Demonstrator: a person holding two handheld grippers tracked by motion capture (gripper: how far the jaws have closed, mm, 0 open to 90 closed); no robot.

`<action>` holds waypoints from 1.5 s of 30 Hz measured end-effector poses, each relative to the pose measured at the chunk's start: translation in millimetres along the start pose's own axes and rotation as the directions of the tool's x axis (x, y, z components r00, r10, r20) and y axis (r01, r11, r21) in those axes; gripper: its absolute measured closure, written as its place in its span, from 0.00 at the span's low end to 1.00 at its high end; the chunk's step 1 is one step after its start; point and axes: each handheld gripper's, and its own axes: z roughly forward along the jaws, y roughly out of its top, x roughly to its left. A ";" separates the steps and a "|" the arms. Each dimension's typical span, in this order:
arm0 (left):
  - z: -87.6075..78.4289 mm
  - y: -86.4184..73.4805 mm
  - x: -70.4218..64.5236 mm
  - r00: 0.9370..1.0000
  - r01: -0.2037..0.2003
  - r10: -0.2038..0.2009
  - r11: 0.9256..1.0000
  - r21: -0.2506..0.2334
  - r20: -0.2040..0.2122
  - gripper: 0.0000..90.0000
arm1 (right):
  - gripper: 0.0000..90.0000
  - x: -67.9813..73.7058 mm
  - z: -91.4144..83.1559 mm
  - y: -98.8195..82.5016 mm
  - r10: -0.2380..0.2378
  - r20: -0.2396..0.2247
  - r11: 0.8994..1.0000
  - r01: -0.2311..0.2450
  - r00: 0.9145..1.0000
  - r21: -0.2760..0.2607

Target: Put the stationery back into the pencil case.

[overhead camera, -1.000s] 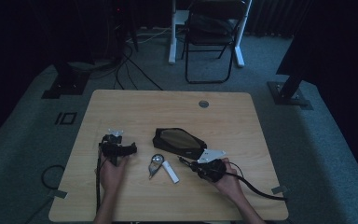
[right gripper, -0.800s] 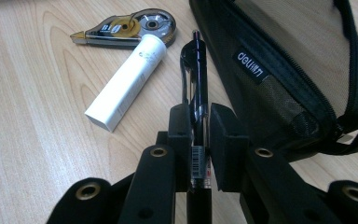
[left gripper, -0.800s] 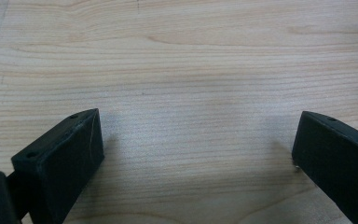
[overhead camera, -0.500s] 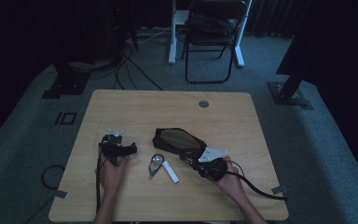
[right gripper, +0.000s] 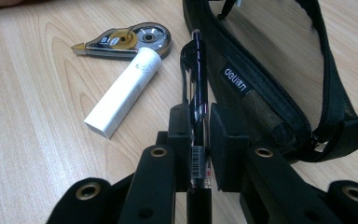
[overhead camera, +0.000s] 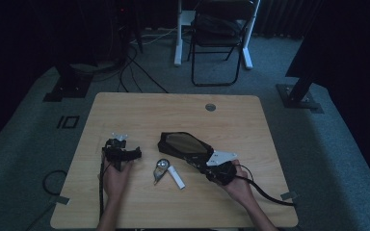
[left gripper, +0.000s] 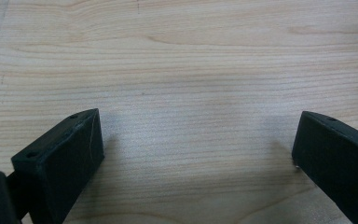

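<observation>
The right gripper [right gripper: 199,140] is clamped on a black pen [right gripper: 197,79], whose long axis runs straight ahead from the jaws, alongside the near rim of the open mesh pencil case [right gripper: 279,74] (its mouth lies just to the pen's right). Case and pen sit right of the table's [overhead camera: 139,108] middle, toward the near edge. The right hand [overhead camera: 241,185] lies low behind them. The left gripper [overhead camera: 121,153] rests well apart, jaws spread over bare wood.

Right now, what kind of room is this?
Probably an office or lab recording corner: a wooden desk on grey carpet, a folding chair behind it, and loose cables across the floor.
</observation>
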 end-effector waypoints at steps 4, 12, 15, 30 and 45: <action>0.0 0.0 0.0 1.000 0.000 0.000 1.000 0.000 0.000 0.02 | 0.89 -0.8 -1.7 2.0 -0.004 0.003 1.000 0.004 1.000 -0.003; 0.0 0.0 0.0 1.000 0.000 0.000 1.000 0.000 0.000 0.02 | 0.89 -2.7 -3.9 6.0 -0.013 0.006 1.000 0.014 1.000 -0.014; 0.0 0.0 0.0 1.000 0.000 0.000 1.000 0.000 0.000 0.02 | 0.89 -4.9 -5.0 7.1 -0.009 0.007 1.000 0.009 1.000 -0.018; 0.0 0.0 0.0 1.000 0.000 0.000 1.000 0.000 0.000 0.02 | 0.89 -10.6 -7.6 22.6 -0.021 0.011 0.999 0.022 1.000 -0.046; 0.0 0.0 0.0 1.000 0.000 0.000 1.000 0.000 0.000 0.02 | 0.89 -18.0 -16.0 40.3 -0.036 0.012 0.997 0.036 0.999 -0.066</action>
